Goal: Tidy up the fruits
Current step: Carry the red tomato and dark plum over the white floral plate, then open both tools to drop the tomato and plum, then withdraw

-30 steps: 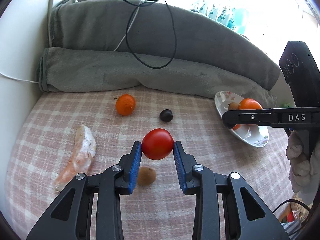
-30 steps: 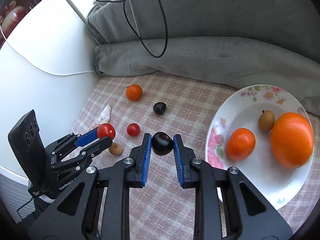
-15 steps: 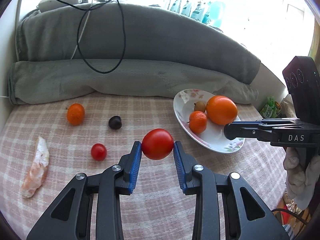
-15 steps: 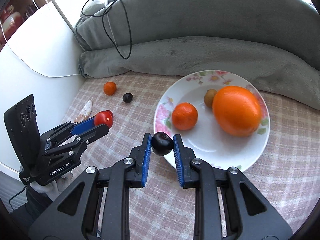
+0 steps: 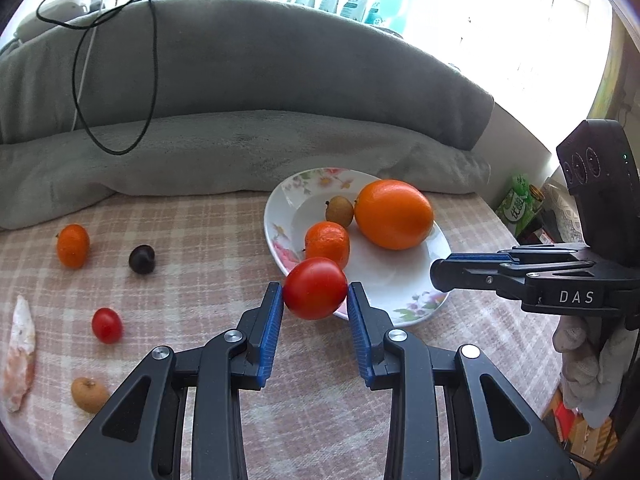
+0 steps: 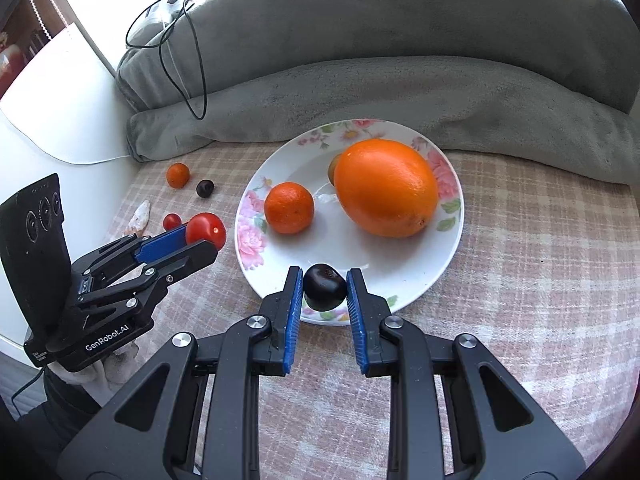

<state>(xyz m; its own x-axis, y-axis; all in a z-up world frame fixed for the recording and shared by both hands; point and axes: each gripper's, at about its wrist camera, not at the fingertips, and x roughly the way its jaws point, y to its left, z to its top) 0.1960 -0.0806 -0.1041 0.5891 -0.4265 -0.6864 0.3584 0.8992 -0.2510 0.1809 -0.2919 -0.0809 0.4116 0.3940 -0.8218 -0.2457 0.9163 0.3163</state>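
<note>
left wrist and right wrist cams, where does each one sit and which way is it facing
Left wrist: on the left gripper, looking down along its jaws, shut on a tomato, toward the plate; the right gripper and a gloved hand show at right.
Right wrist: on the right gripper, looking down along its jaws, shut on a dark plum, at the plate's near rim; the left gripper shows at left.
Shared: plate, large orange, mandarin, checked cloth, grey blanket.
</note>
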